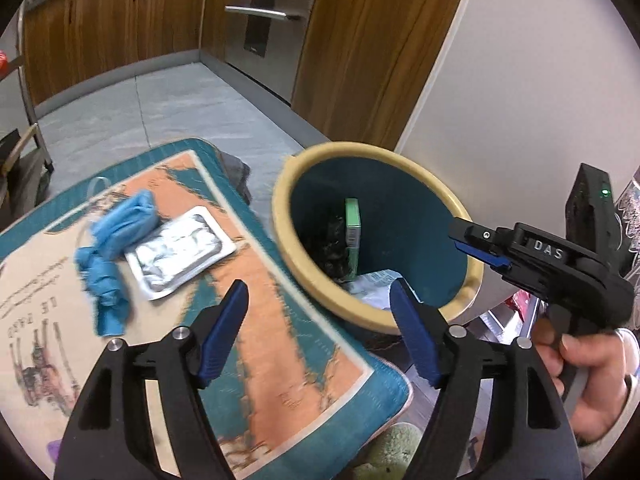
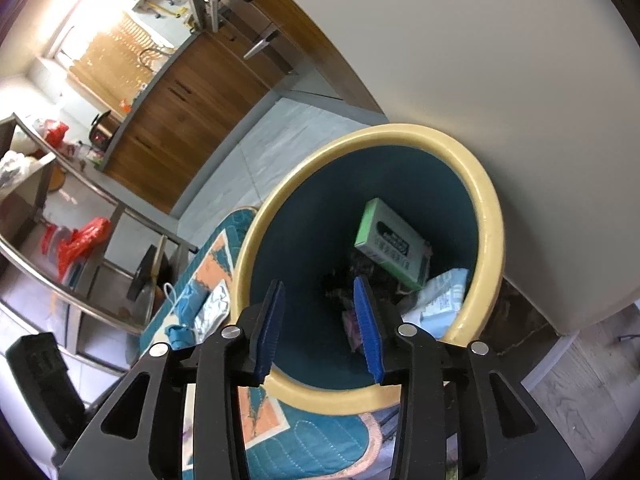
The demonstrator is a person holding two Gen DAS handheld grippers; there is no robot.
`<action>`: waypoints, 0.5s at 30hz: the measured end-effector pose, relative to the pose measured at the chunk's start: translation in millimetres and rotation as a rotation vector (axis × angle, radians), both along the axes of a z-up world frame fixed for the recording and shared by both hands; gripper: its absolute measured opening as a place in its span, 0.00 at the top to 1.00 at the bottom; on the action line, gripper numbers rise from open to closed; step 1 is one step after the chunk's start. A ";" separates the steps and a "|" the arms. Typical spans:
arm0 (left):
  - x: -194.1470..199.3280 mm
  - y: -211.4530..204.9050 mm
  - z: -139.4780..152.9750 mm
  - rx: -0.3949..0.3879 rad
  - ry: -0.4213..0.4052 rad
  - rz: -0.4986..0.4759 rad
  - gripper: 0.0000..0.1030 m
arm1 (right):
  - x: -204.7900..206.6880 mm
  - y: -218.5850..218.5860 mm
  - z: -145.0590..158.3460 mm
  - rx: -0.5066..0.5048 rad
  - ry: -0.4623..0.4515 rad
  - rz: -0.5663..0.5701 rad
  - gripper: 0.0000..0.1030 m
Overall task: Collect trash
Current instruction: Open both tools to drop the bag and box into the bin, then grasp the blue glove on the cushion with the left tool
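Left wrist view: left gripper (image 1: 320, 320) wide open, nothing between fingers, over cushion (image 1: 280, 320) edge. Blue glove (image 1: 112, 256) and foil blister pack (image 1: 180, 252) lie touching on cushion, approx 10 o'clock from it. Bin (image 1: 384, 240) at 1 o'clock holds green box (image 1: 352, 236) plus wrappers. Right gripper (image 2: 320, 324) partly open, empty, over bin's near rim; person's hand (image 1: 588, 376) grips its handle at 3 o'clock. Kitchen cabinets (image 1: 120, 20) behind.
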State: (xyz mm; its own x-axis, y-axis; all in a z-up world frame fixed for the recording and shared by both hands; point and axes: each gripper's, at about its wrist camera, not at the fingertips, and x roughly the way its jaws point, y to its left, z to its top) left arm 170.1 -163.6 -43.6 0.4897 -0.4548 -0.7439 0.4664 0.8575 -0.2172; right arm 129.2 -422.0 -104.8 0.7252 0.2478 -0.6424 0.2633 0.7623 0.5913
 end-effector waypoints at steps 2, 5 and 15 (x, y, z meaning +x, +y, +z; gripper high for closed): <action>-4.7 15.4 4.3 0.004 -0.012 0.013 0.29 | 0.9 1.3 0.5 -0.001 -0.004 0.007 0.59; -8.1 35.6 8.0 0.011 -0.020 0.037 0.28 | 2.9 6.9 1.5 -0.007 -0.006 0.022 0.59; -17.1 123.3 4.4 0.065 -0.016 0.137 0.28 | 8.5 24.5 6.2 -0.021 -0.012 0.070 0.48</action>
